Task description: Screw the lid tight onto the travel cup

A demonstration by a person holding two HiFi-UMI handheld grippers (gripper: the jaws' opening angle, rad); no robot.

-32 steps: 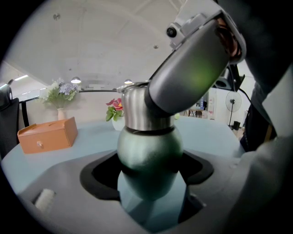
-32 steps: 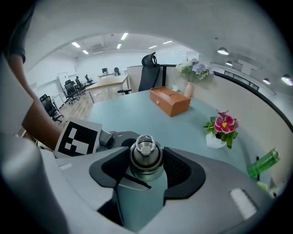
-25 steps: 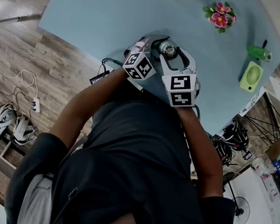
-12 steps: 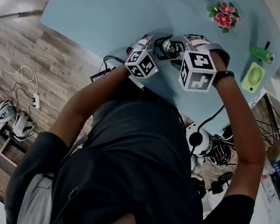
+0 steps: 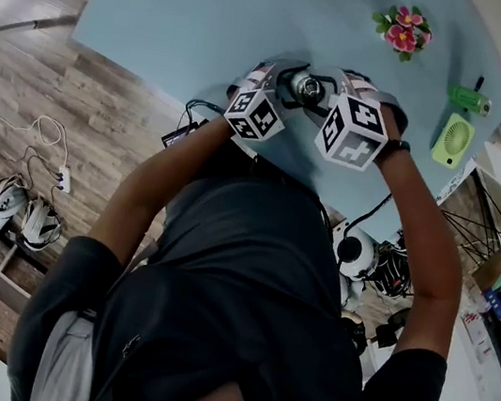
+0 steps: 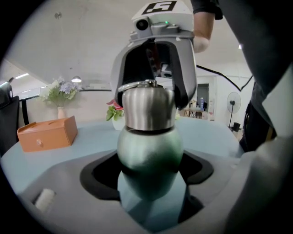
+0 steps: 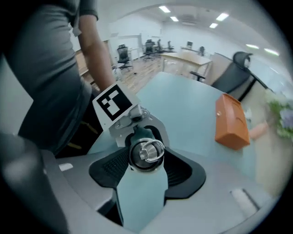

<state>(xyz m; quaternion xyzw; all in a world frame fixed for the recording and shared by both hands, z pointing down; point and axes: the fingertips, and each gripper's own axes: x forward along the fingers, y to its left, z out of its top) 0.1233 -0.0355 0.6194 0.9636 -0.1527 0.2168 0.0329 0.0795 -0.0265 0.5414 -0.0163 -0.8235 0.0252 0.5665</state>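
Here, in the head view, the travel cup (image 5: 305,87) stands close to the near edge of the pale blue table (image 5: 196,14), just in front of the person's chest. The left gripper (image 5: 284,84) meets it from the left and the right gripper (image 5: 323,97) from the right, their marker cubes nearly side by side. Beyond the cup the tabletop lies bare toward its far side. A pink flower bunch (image 5: 403,30) and a green fan (image 5: 452,139) sit well apart, near the right edge.

In the left gripper view, the left gripper (image 6: 149,173) has its jaws closed against the cup's rounded green body (image 6: 150,153), black pads pressing it on both sides. The steel lid (image 6: 149,114) sits on top. The right gripper (image 6: 151,103) comes down over it, one finger on each flank of the lid. An orange box (image 6: 46,132) rests well to the left with open table between it and the cup.

In the right gripper view, looking down on the cup, the right gripper (image 7: 146,164) clamps the lid (image 7: 146,153), whose ring faces the camera, between its ribbed pads. The left gripper (image 7: 144,135) holds the green body just below. The orange box (image 7: 232,121) lies off to the right, with clear blue surface around it.
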